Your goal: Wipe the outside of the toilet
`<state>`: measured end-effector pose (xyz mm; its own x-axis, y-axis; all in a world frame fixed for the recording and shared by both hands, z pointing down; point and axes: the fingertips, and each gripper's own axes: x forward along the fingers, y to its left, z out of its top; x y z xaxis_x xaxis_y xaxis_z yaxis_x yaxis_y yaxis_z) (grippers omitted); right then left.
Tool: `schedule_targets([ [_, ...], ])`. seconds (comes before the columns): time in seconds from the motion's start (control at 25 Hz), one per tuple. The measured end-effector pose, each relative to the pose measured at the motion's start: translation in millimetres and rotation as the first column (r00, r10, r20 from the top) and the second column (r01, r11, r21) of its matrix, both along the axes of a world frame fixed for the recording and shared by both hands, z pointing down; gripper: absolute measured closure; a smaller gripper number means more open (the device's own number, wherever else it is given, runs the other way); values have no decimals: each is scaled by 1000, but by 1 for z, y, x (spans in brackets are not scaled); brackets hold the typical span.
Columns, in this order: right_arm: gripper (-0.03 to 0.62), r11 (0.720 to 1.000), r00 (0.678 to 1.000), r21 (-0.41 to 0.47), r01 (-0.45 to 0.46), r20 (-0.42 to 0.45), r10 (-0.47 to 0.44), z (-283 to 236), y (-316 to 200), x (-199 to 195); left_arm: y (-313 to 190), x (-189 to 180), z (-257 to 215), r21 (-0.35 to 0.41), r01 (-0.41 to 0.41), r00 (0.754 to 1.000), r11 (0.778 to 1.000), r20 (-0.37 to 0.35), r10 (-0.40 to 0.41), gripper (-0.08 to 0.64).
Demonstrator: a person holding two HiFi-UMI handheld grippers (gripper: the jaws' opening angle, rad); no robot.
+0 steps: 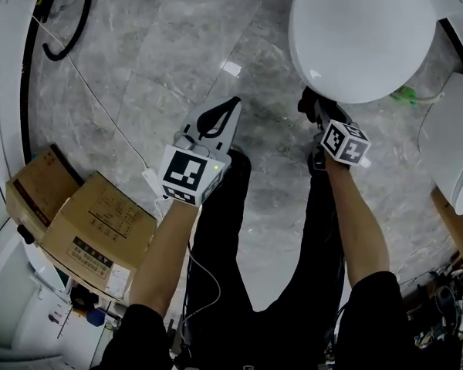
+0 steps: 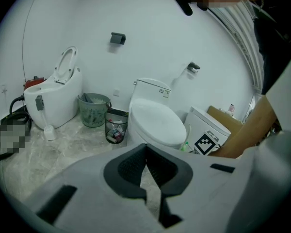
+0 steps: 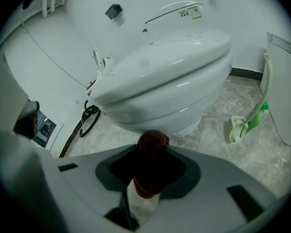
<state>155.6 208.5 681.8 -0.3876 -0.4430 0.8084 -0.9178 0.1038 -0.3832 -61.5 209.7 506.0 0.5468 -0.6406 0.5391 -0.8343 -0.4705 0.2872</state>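
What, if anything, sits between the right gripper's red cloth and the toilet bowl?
Nothing visible. The right gripper, shut on the dark red cloth, faces the toilet bowl front directly. Whether the cloth already touches it is unclear. The green-handled tool sits off to one side, out of the path.

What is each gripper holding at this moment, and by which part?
Right gripper: shut on a dark red cloth, pinched across its bunched middle, one end poking out toward the toilet. Left gripper: jaws together, nothing held.
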Motion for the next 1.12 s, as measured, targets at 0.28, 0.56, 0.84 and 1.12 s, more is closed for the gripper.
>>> schedule_targets([
  [0.28, 480, 998, 998, 11, -56, -3, 56, -2, -4, -51, 14, -51, 3, 7, 11, 1000, 1000, -3, -11, 560],
  [0.56, 480, 979, 978, 33, -201, -52, 202, -10, -16, -85, 22, -116, -4, 22, 38, 999, 999, -8, -38, 560],
  [0.84, 480, 971, 971, 73, -230, -52, 234, -56, -22, -132, 20, -186, -24, 41, 11, 1000, 999, 18, -12, 560],
  [1.12, 480, 983, 996, 162, -87, -22, 92, -144, -54, -210, -15, -233, -77, 93, 21, 1000, 995, 12, -22, 560],
])
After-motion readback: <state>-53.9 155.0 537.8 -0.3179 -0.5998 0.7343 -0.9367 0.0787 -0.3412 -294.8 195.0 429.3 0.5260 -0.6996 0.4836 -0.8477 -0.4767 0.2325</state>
